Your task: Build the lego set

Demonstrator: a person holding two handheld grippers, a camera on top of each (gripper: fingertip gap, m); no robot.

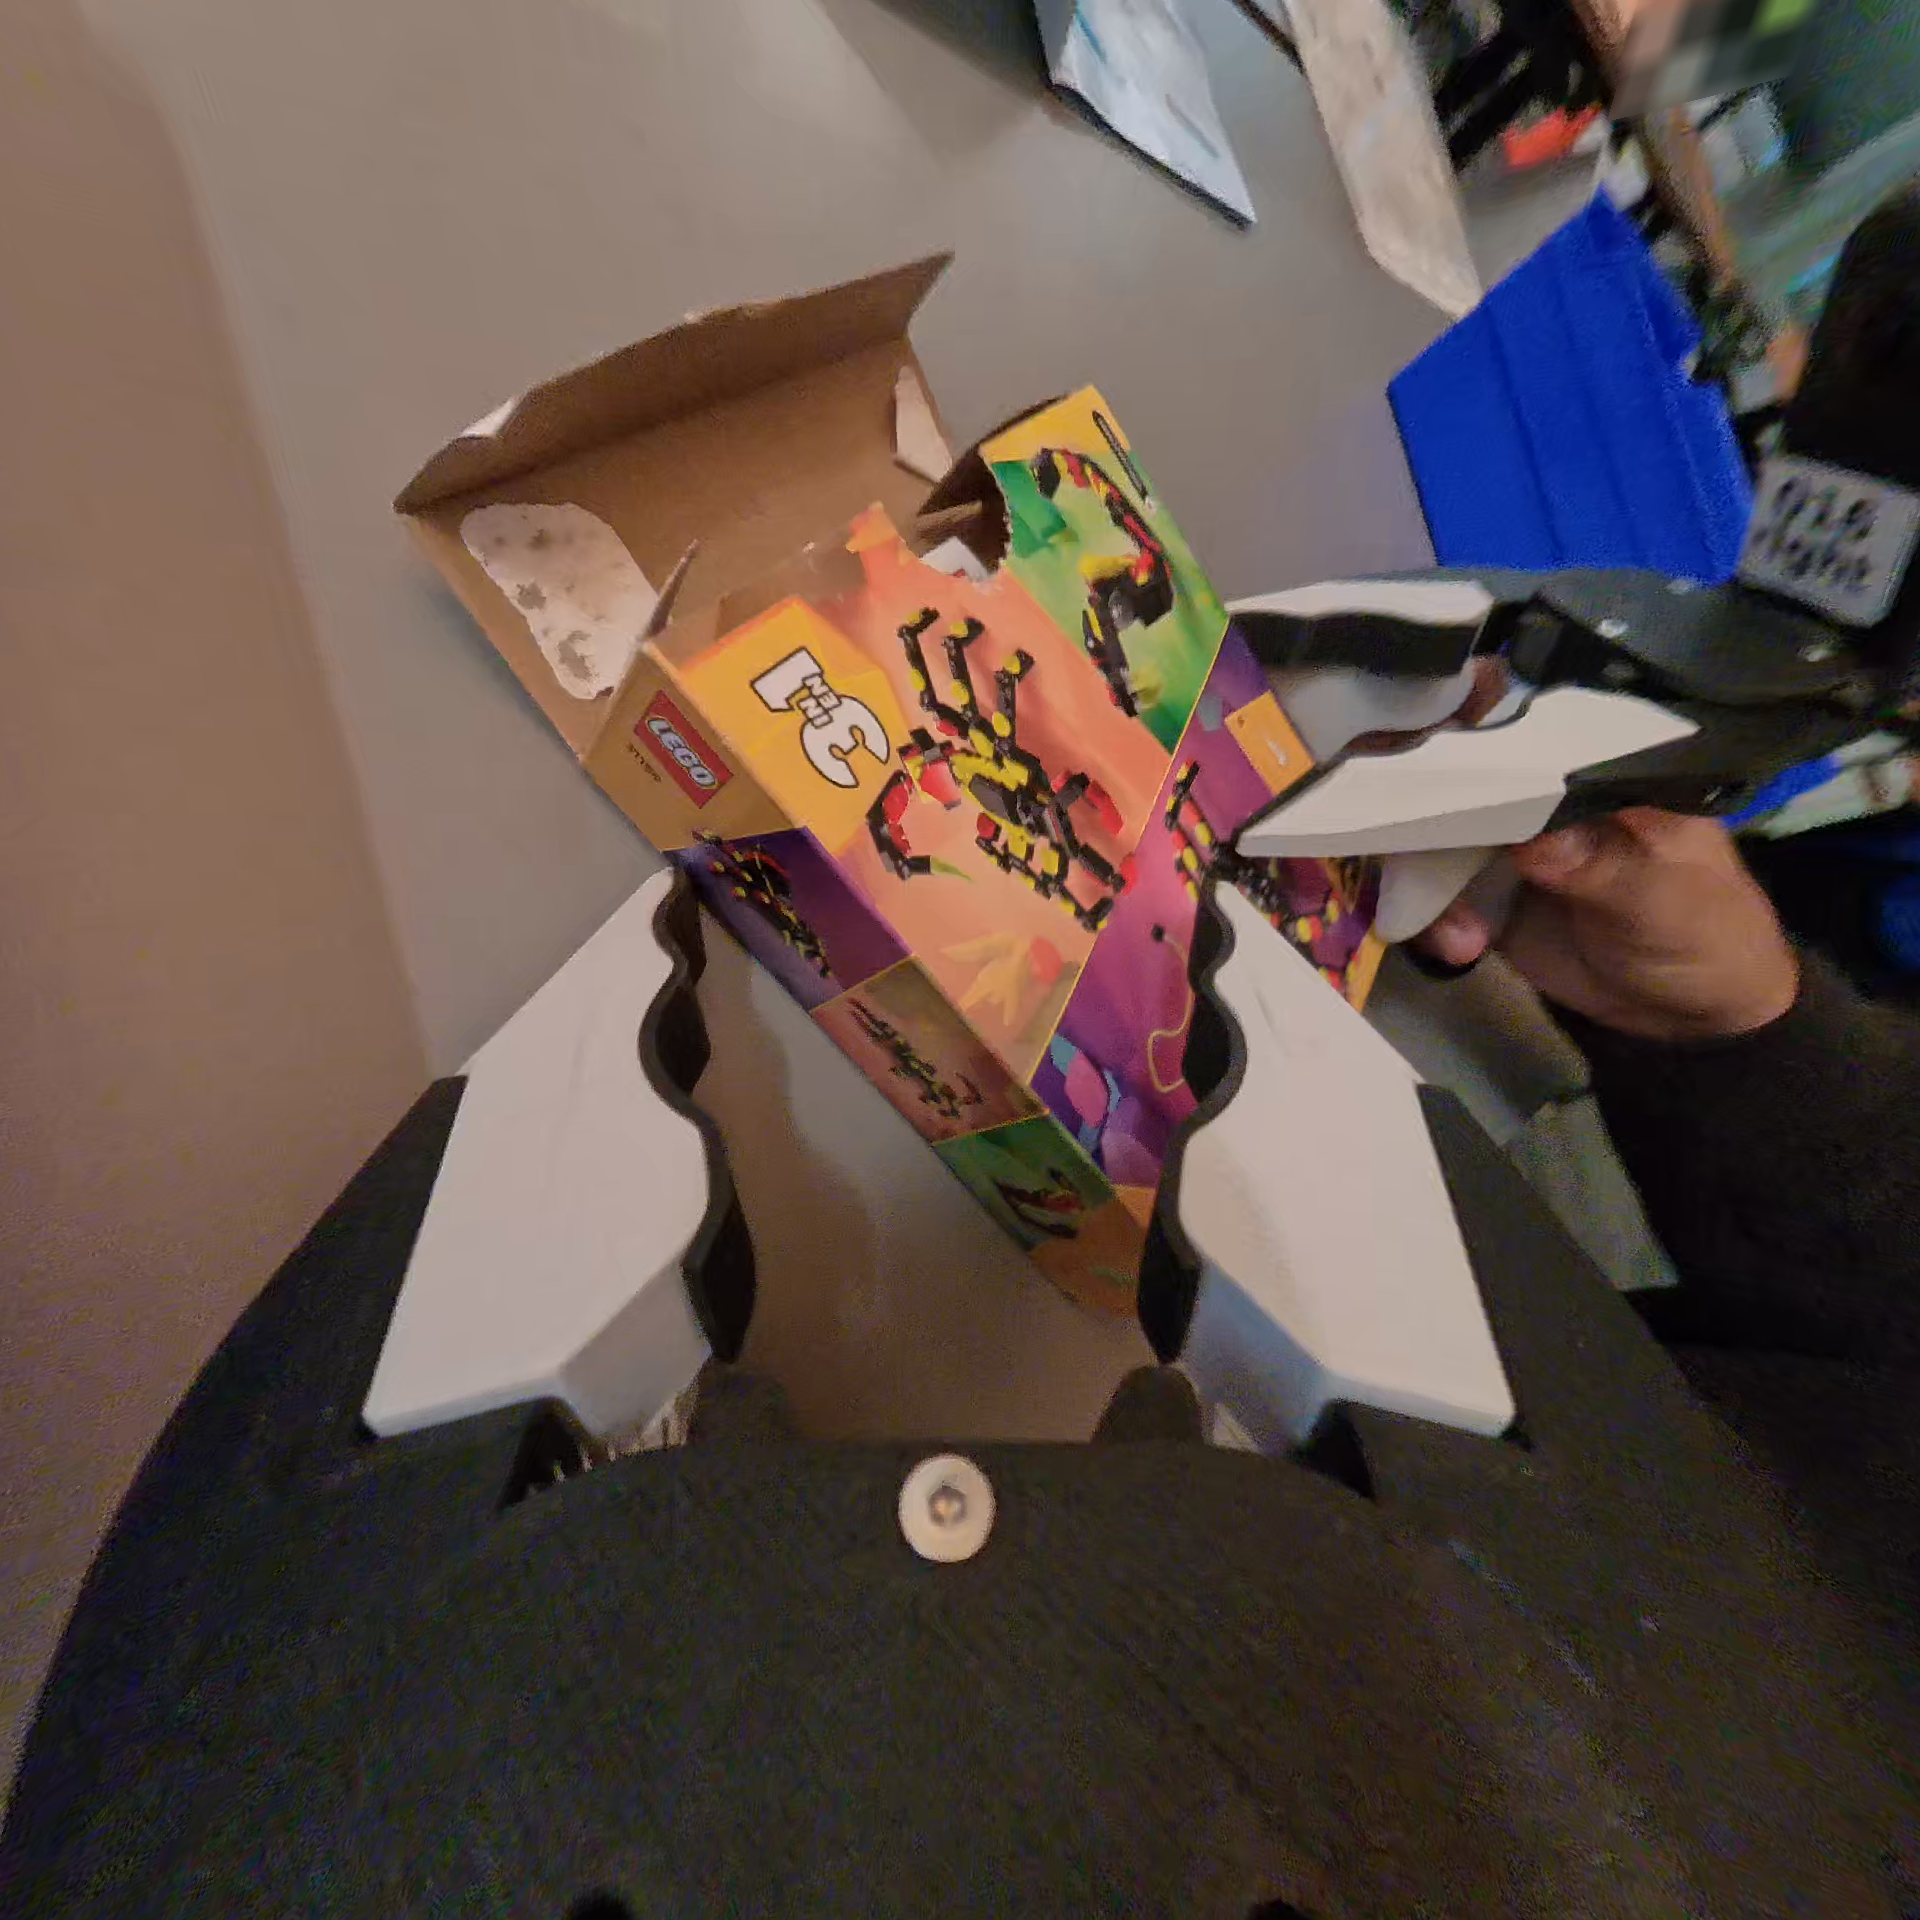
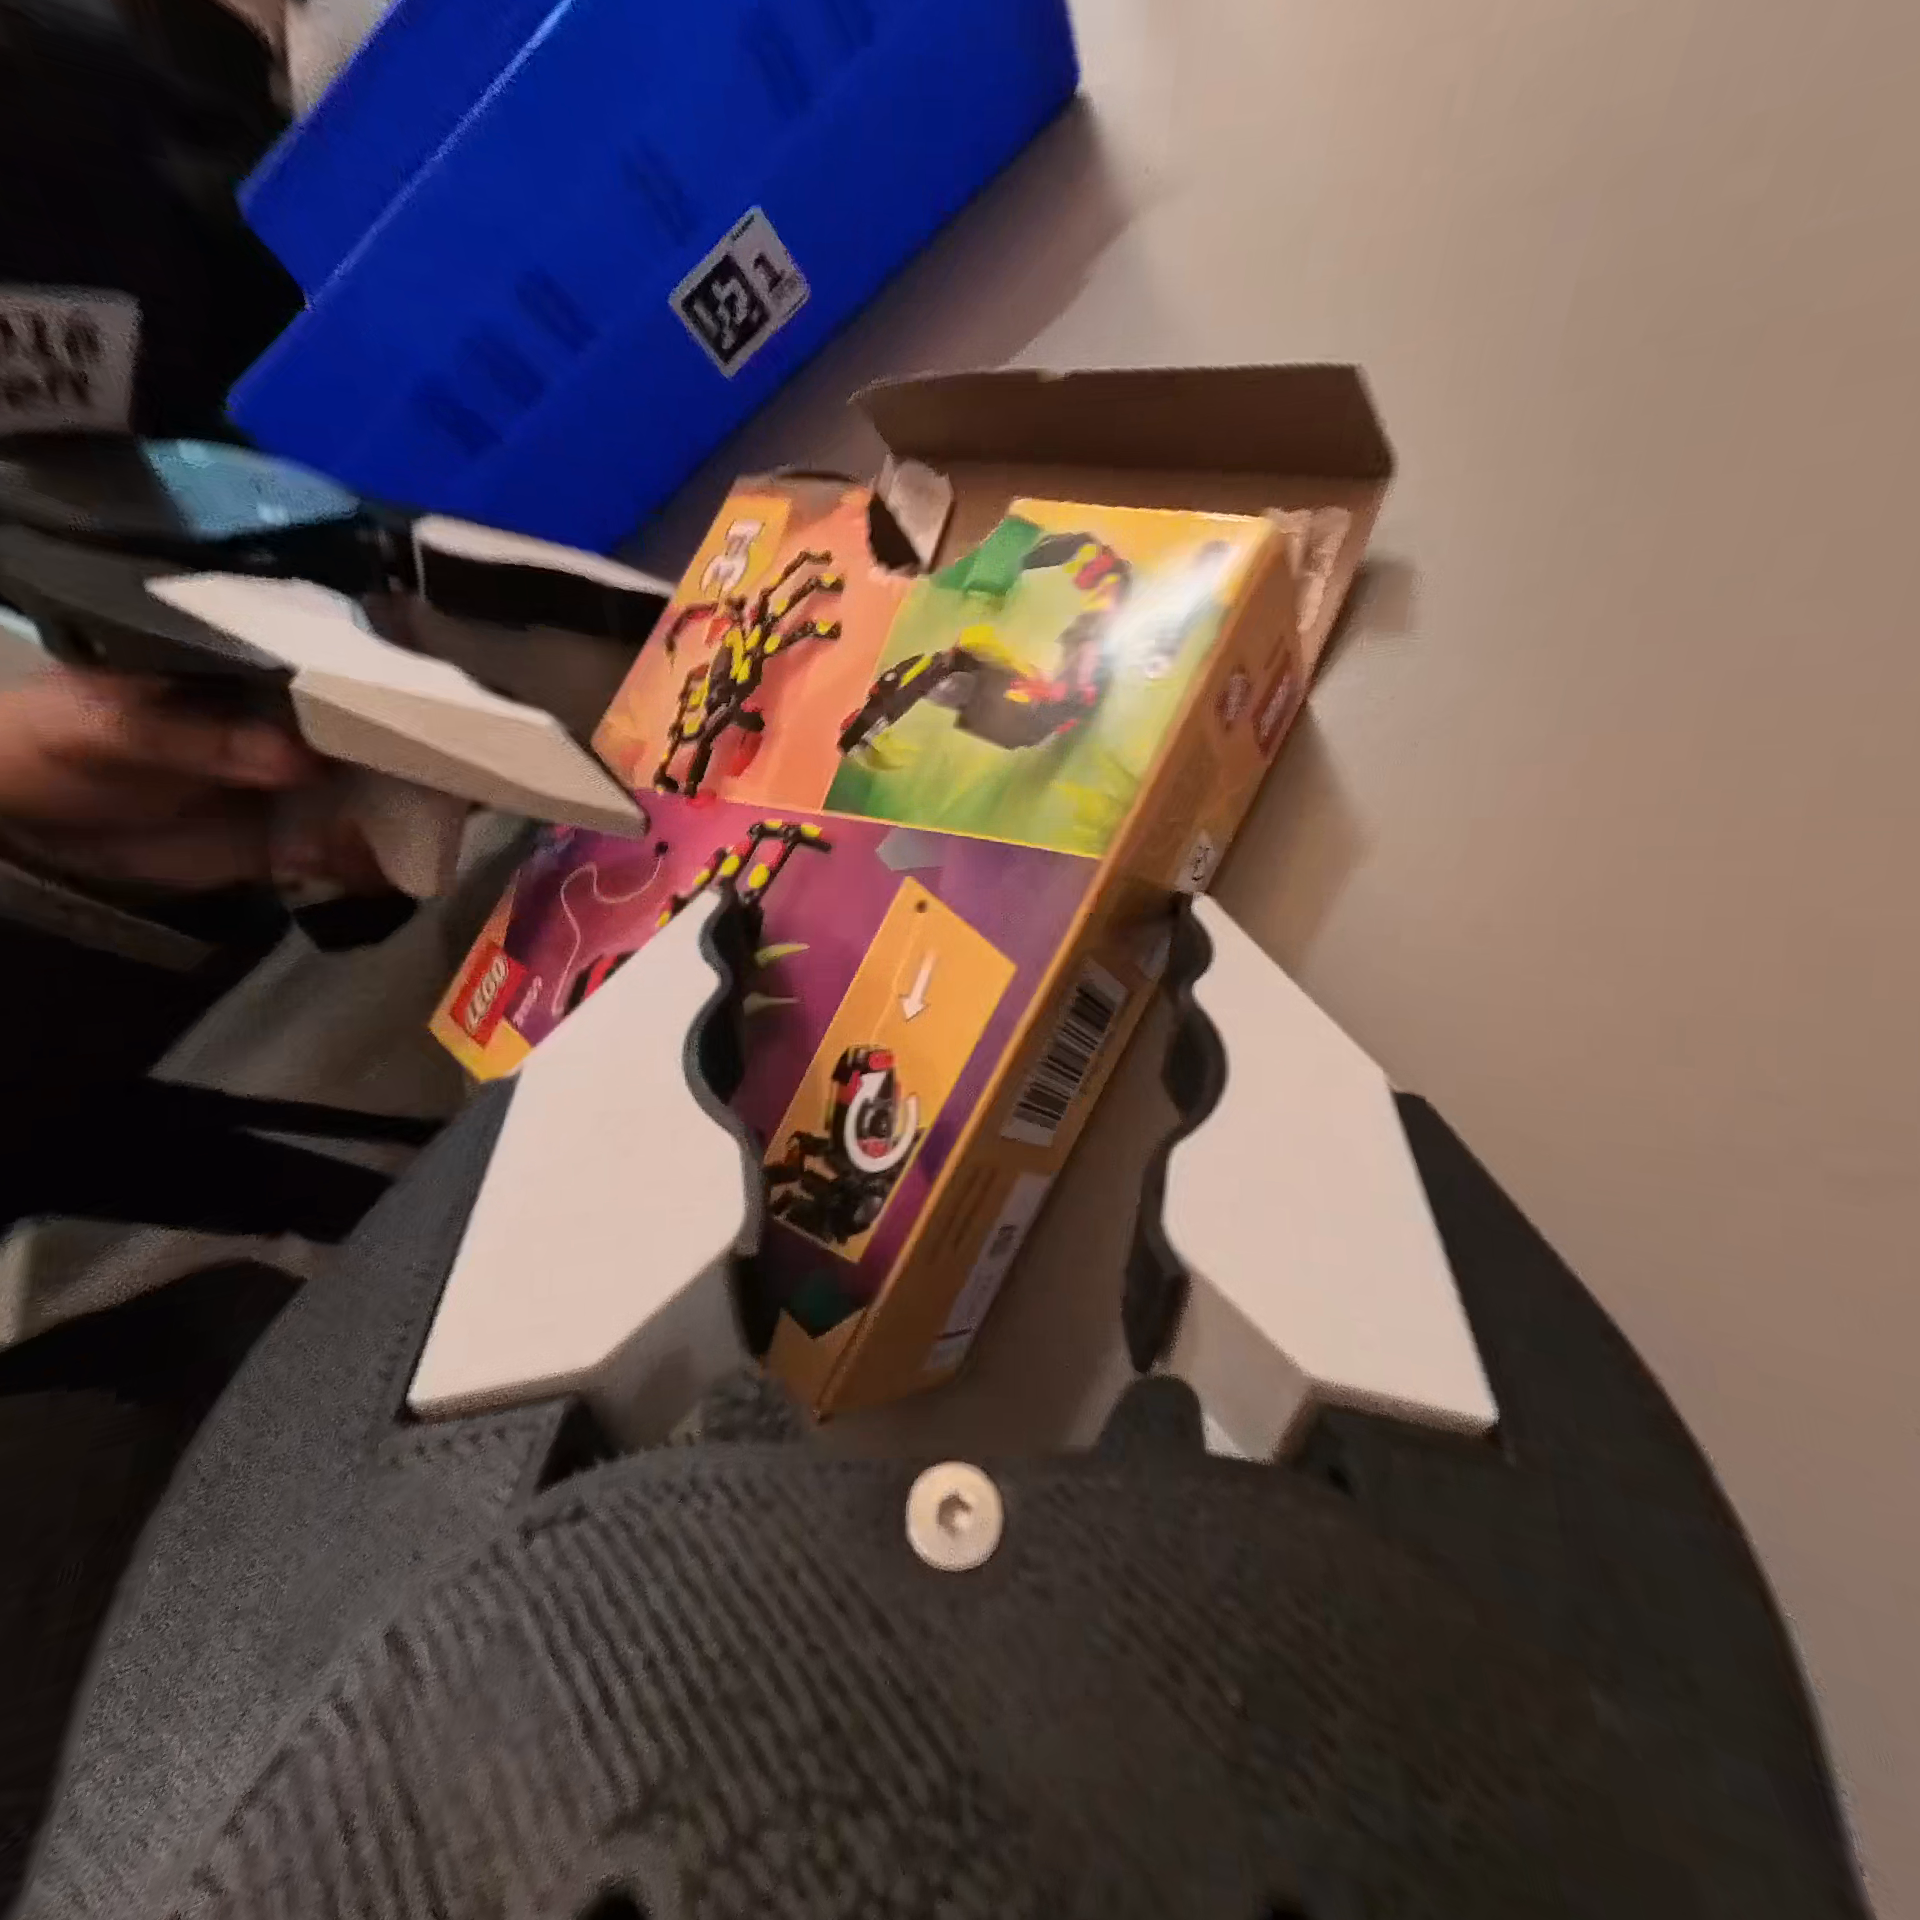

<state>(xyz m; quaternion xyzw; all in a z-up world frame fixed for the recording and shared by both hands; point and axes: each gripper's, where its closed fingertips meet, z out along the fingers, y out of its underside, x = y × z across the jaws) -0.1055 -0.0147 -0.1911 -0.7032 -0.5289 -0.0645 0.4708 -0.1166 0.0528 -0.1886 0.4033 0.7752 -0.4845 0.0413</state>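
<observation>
Straddling opened lego box [image 1: 966, 821] (tilted): both grippers.

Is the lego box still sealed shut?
No, the box is open: its brown cardboard flap at the far end is torn loose and folded back.

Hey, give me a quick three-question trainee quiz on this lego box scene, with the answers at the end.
1. True or false: the flap of the lego box is shut.
2. What colour is the bin beyond the box? A red, B blue, C green.
3. Which gripper has the box's barcode side between its fingers?
Key: 1 false, it stands open; 2 B; 3 the right gripper.
</observation>
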